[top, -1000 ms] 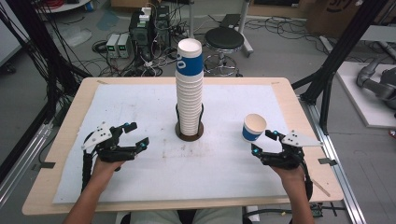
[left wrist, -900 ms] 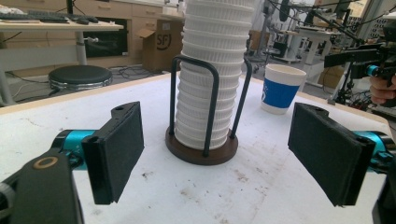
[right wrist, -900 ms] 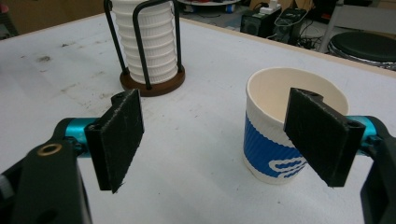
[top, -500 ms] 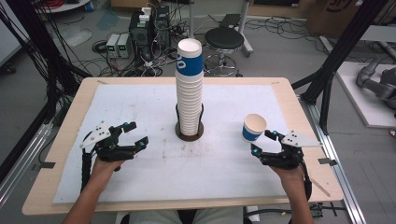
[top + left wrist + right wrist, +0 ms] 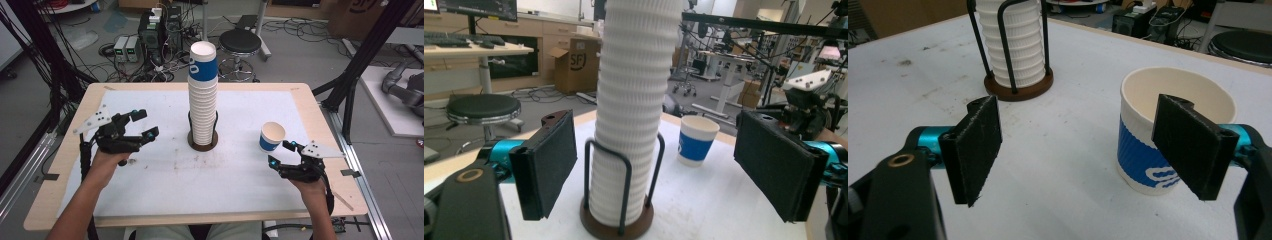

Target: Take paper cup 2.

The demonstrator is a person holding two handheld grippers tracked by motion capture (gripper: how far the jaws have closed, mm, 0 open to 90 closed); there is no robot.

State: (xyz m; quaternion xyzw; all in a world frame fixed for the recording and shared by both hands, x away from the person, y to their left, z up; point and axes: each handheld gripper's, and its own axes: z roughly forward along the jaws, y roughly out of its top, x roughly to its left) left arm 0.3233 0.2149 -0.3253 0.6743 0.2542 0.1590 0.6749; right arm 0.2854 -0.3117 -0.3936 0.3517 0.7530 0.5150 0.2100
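Bare white desk lies open between the two claws and in front of each, with the near edge just behind both hands. A tall stack of ribbed white cups, topped by a blue-banded one, stands upright in a wire holder ahead and to the right of the left claw, apart from it. That claw's jaws have just been opening and stand wide, nothing between them. The single blue-and-white cup stands upright just ahead of the right claw, whose jaws are spread, untouching.

Ribbed paper cups, wire holder
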